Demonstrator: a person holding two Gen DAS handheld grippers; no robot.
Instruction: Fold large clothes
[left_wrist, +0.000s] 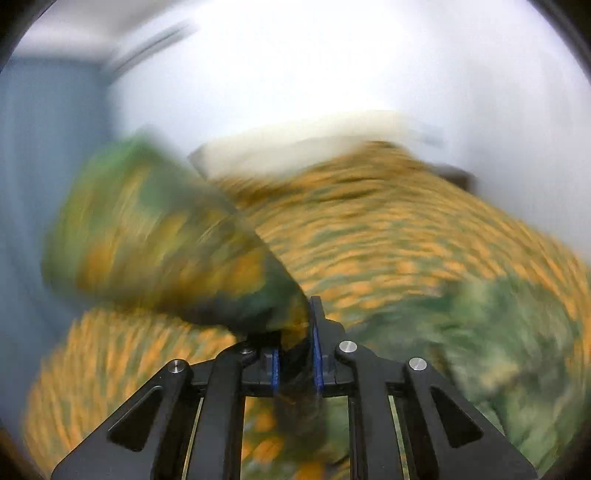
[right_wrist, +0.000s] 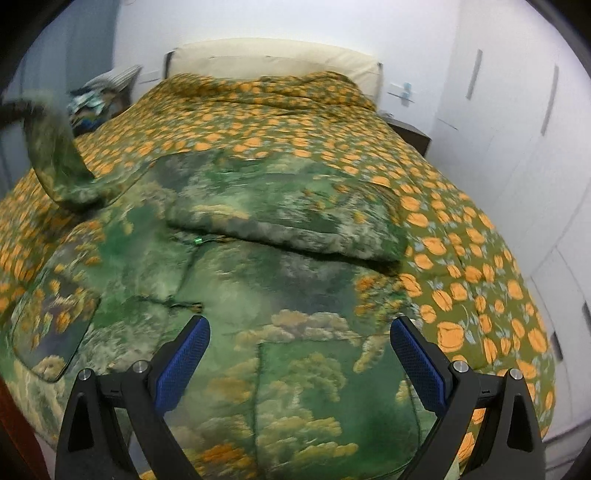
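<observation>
No text, label, brand, number or sign can be read in either view.

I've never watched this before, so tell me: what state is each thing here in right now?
Left gripper: shut on the green garment's lifted sleeve.
Right gripper: open, holding nothing.
Green garment: spread on the bed, one sleeve folded across.
Flowered quilt: covering the bed.

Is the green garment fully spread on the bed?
No: one sleeve lies folded across the garment.
</observation>
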